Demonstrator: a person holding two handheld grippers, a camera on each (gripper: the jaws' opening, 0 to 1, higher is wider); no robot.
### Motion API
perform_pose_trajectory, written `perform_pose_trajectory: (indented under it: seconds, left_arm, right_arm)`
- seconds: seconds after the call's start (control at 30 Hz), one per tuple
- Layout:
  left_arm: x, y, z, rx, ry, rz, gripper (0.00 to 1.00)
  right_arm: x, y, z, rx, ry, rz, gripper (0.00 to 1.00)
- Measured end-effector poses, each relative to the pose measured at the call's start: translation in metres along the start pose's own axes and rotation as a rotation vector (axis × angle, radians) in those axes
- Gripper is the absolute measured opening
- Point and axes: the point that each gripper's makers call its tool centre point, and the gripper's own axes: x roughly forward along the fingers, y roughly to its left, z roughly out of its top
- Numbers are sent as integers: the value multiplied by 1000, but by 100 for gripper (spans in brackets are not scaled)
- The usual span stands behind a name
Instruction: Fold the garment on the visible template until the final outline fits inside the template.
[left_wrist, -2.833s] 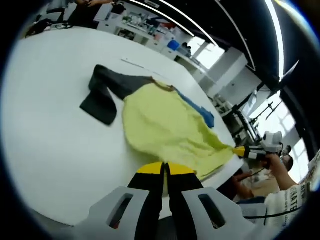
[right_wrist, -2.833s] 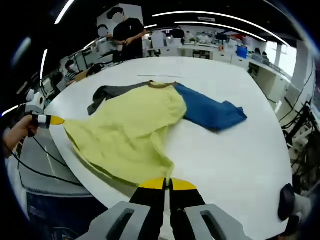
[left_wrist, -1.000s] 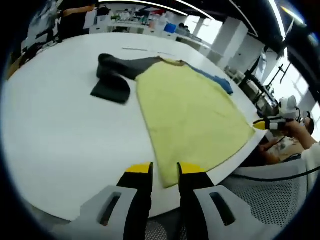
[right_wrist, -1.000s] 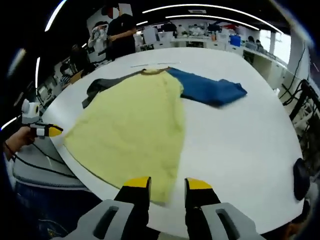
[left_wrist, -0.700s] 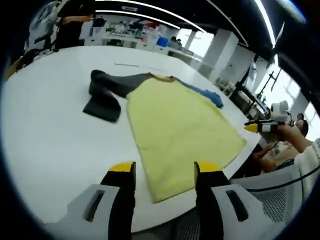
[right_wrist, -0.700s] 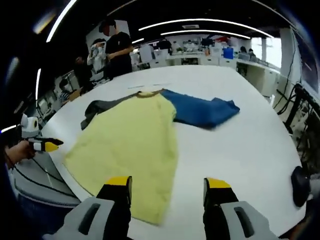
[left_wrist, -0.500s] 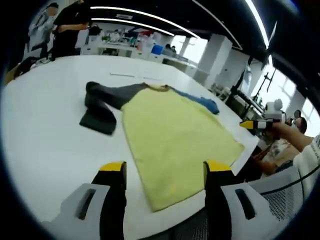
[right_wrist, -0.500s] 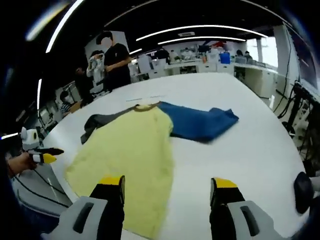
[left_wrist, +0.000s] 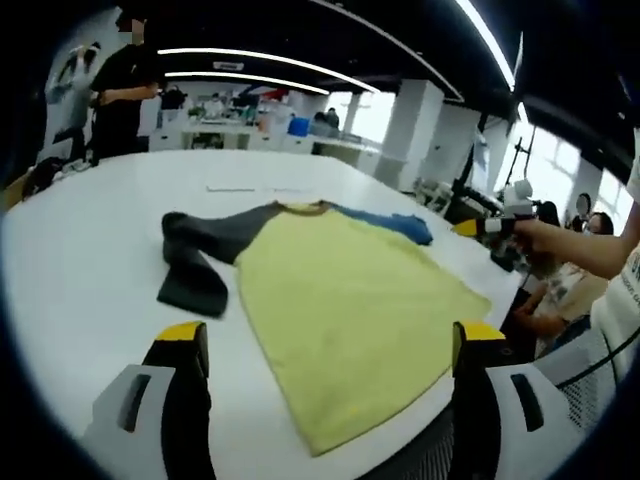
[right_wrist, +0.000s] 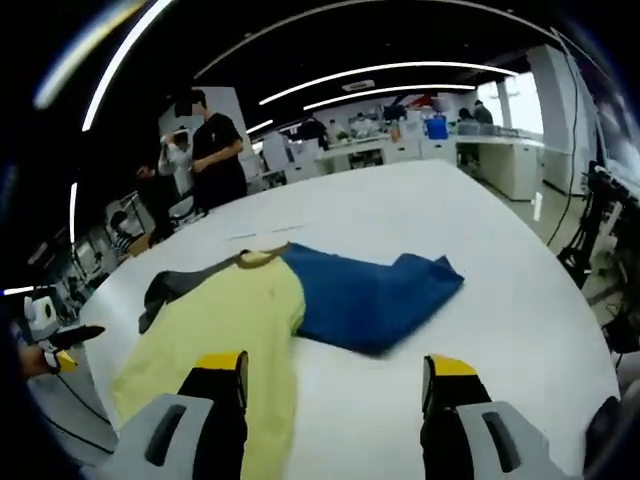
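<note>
A: Any writing to read?
B: None legible.
A: And the garment (left_wrist: 340, 290)?
B: Flat on the white counter (left_wrist: 80, 250), collar far, hem at the near edge, dark sleeve (left_wrist: 195, 255) left, blue sleeve (right_wrist: 370, 290) right.
A: Fingers?
B: Left gripper (left_wrist: 325, 345) and right gripper (right_wrist: 335, 375) both spread wide, holding nothing.

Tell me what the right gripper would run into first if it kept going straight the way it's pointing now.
Probably the blue sleeve of the garment, lying flat on the white table. The right gripper is open and aimed between the yellow body and that sleeve, though depth is hard to judge.
</note>
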Motion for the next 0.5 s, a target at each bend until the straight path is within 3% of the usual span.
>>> perform_pose_trajectory:
  seconds: [0.5]
  left_arm:
    - [4,-4,15,28,-29,-29,99]
  right_arm:
    - [52,-61,24,95,-26,-70,52]
